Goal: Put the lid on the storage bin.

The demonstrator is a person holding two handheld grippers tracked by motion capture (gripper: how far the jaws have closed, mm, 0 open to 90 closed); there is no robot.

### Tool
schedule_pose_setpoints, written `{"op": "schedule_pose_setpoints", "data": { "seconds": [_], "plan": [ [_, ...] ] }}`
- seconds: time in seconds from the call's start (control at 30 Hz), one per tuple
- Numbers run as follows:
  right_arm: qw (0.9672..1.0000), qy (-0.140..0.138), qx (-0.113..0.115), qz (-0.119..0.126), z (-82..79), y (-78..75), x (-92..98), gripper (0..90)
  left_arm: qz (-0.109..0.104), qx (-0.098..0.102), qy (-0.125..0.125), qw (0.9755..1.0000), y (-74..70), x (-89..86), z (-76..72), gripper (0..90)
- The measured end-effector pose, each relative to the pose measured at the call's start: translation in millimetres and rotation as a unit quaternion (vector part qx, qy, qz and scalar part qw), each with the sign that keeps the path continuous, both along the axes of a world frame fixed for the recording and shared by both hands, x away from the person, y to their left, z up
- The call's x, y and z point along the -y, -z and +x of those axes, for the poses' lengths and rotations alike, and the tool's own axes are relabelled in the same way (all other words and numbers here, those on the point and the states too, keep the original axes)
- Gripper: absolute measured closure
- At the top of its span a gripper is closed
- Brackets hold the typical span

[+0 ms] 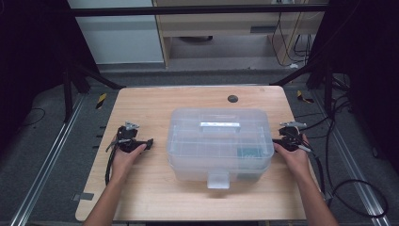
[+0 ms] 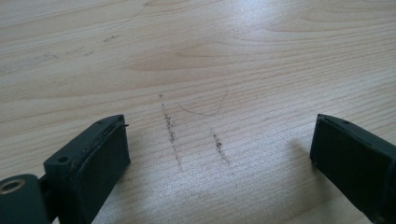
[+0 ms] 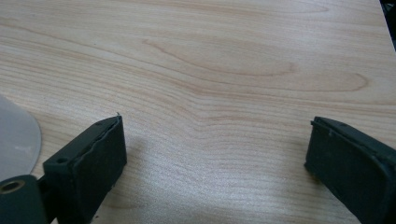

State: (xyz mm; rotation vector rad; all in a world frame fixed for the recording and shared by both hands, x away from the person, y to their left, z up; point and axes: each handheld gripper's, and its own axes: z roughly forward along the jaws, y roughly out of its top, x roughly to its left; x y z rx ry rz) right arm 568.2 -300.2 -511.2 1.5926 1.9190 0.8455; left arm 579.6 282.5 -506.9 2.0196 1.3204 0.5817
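My left claw (image 1: 149, 142) rests on the light wooden counter (image 1: 146, 101), well to the left of the clear plastic lidded storage box (image 1: 220, 141), with a strip of bare wood between its tips and the box's left wall. Its jaws stand wide apart with nothing between them; in the left gripper view (image 2: 219, 142) only scuffed, pencil-marked wood lies between the pads.

My right claw (image 1: 277, 140) sits at the box's right side, just beside its wall, close to the counter's right edge. Its jaws are spread wide too, and in the right gripper view (image 3: 215, 144) bare wood grain lies between them, with a pale curved corner of the box at the far left.

The box stands in the middle of the counter, lid down, its front latch tab (image 1: 218, 179) pointing toward me. There is open wood ahead of it up to the small dark round cable hole (image 1: 233, 98), and a band of free counter in front of the latch.
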Motion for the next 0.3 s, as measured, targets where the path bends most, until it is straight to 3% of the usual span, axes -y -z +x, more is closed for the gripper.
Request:
{"op": "schedule_pose_setpoints", "data": {
  "seconds": [0.3],
  "plan": [
    [0.9997, 0.023, -0.007, -0.005, -1.7, 0.7, -6.0, 0.4, 0.004, -0.004, -0.005, 1.0, 0.6, 1.3, 0.9, 0.0]
  ]
}}
